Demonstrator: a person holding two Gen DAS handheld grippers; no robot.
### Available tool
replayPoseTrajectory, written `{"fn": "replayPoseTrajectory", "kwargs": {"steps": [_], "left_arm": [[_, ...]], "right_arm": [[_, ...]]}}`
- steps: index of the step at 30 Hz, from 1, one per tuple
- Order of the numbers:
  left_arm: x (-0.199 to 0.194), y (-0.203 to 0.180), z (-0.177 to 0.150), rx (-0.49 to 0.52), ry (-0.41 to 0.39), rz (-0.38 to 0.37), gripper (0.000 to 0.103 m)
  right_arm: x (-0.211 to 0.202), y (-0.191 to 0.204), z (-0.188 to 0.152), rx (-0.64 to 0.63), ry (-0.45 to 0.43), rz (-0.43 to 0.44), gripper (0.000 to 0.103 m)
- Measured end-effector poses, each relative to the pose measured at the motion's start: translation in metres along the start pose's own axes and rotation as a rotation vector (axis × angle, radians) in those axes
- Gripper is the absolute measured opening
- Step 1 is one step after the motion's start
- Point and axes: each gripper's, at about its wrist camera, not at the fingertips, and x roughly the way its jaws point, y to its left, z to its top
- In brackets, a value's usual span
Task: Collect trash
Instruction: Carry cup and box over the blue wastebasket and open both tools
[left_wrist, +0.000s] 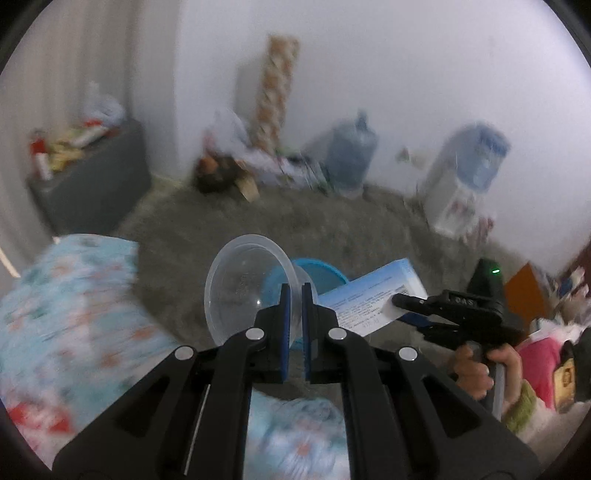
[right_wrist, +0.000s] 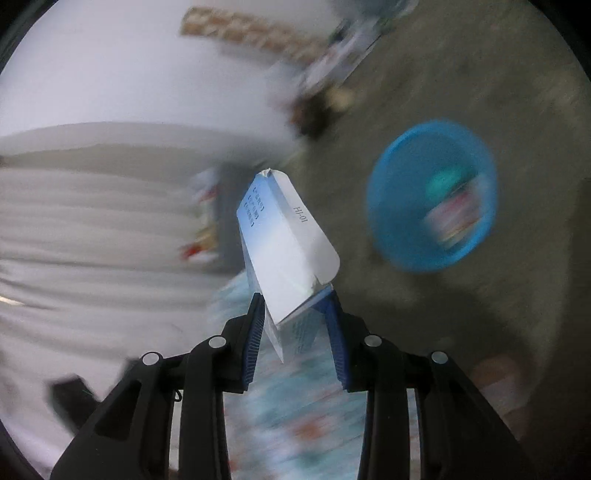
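Left wrist view: left gripper (left_wrist: 294, 295) clamped on the thin wall of a clear plastic container (left_wrist: 245, 291), mouth tipped toward the camera, held above grey carpet (left_wrist: 295, 225). Just behind it, a blue basin (left_wrist: 325, 275) on the carpet. To the right, right gripper (left_wrist: 400, 301) gripping one end of a white and blue carton (left_wrist: 373, 295); small print on its face too blurred to read. Bare hand (left_wrist: 480, 369) wrapped round the right gripper's handle, green cuff at the wrist. Patterned bedding (left_wrist: 74, 314) at lower left. Water bottle (left_wrist: 351, 151) and water dispenser (left_wrist: 461, 177) by the far wall.

Right wrist view: right gripper (right_wrist: 297, 317) partly spread with blue pads pressing both sides of the carton (right_wrist: 284, 236); "HJ-01" legible on the white flap, bracketed print on the blue side unreadable. Gripper angled downward. Basin (right_wrist: 391, 192) to the right on the carpet (right_wrist: 480, 74), holding blurred items, well apart from the carton
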Motion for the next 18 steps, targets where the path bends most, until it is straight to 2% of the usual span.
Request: {"fn": "replayPoseTrajectory", "kwargs": {"steps": [4, 7, 9, 10, 11, 12, 13, 16, 18], "left_arm": [[0.113, -0.033, 0.016, 0.042, 0.147, -0.036, 0.004], [0.177, -0.050, 0.024, 0.048, 0.218, -0.047, 0.004], [0.205, -0.053, 0.026, 0.050, 0.238, -0.047, 0.004], [0.223, -0.056, 0.027, 0.050, 0.253, -0.041, 0.013], [0.233, -0.055, 0.026, 0.042, 0.261, -0.032, 0.034], [0.244, -0.053, 0.025, 0.023, 0.265, -0.012, 0.043], [0.250, -0.049, 0.023, 0.004, 0.256, 0.010, 0.049], [0.256, -0.037, 0.018, -0.052, 0.257, 0.034, 0.049], [0.252, -0.034, 0.016, -0.076, 0.259, 0.020, 0.049]], "right_arm": [[0.026, -0.033, 0.022, 0.058, -0.042, -0.080, 0.033], [0.058, -0.053, 0.040, 0.108, -0.039, -0.111, 0.034], [0.078, -0.061, 0.050, 0.127, -0.039, -0.136, 0.037], [0.093, -0.067, 0.059, 0.122, -0.031, -0.154, 0.041], [0.109, -0.074, 0.067, 0.119, -0.006, -0.181, 0.046], [0.124, -0.082, 0.069, 0.128, 0.014, -0.219, 0.054], [0.132, -0.087, 0.072, 0.140, 0.025, -0.248, 0.055], [0.138, -0.108, 0.070, 0.168, 0.028, -0.317, 0.055], [0.130, -0.113, 0.060, 0.193, 0.017, -0.286, 0.055]]}}
